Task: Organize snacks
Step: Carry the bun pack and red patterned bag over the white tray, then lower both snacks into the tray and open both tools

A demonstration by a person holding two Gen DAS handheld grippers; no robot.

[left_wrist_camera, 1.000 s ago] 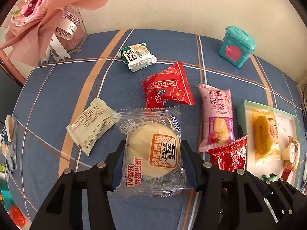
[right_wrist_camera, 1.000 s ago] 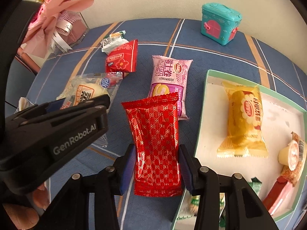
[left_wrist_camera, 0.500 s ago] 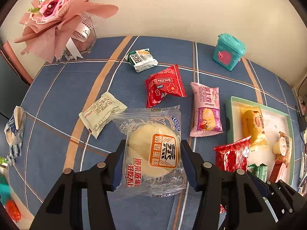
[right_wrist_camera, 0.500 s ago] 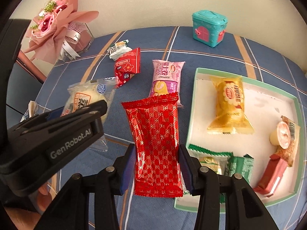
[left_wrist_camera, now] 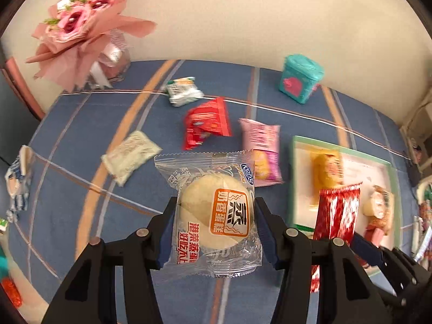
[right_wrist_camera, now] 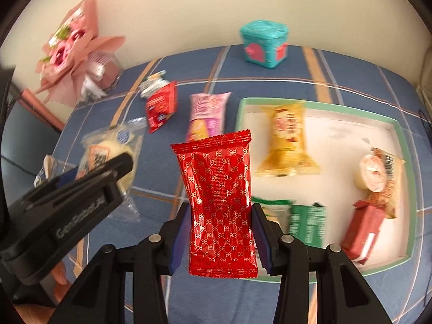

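Both hands are loaded here: the left gripper (left_wrist_camera: 214, 224) is clamped partway around a clear-wrapped steamed cake (left_wrist_camera: 216, 210), and the right gripper (right_wrist_camera: 220, 233) pinches a red foil packet (right_wrist_camera: 220, 202) by its sides. Both snacks hang above the blue cloth, next to the green-rimmed tray (right_wrist_camera: 405, 145), probably their destination, since several snacks already sit inside.
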